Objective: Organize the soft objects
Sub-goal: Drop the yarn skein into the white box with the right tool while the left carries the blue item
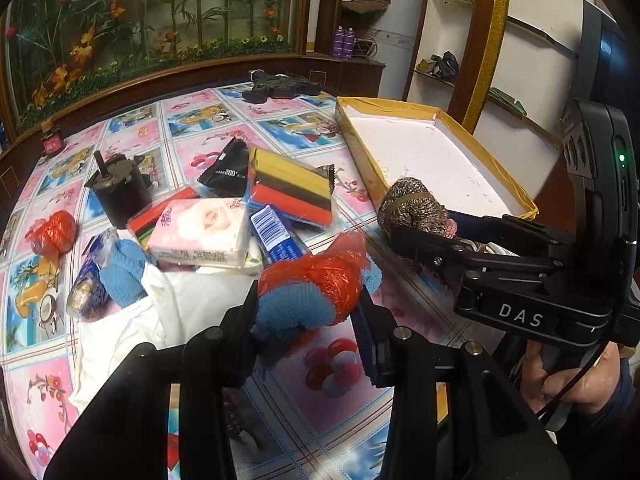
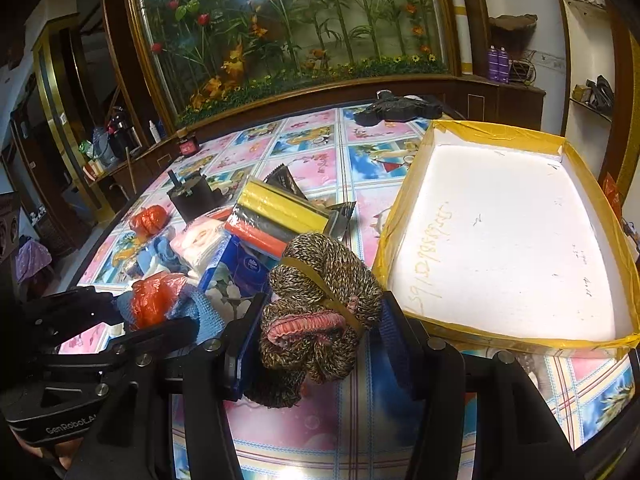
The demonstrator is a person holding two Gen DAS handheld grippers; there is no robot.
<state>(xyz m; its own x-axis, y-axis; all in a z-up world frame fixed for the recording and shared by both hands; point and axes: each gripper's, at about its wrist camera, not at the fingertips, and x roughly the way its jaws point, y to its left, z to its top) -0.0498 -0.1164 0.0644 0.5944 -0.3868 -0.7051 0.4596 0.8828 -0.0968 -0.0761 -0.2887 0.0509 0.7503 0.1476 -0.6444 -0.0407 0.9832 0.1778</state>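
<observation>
— Where's the knitted bundle (image 2: 320, 312)?
— Clamped in the right gripper (image 2: 316, 320), beside the yellow-edged box (image 2: 596, 344).
— And the left gripper (image 1: 306, 306)?
— Squeezing a blue cloth in red plastic (image 1: 308, 292), above the table (image 1: 340, 408).

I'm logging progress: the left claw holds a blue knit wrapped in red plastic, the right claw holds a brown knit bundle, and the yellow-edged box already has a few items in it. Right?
Not quite. The box holds nothing yet; the right wrist view shows its white floor bare. The rest stands: the left claw grips the blue knit in red plastic, and the right claw grips the brown bundle.
</observation>
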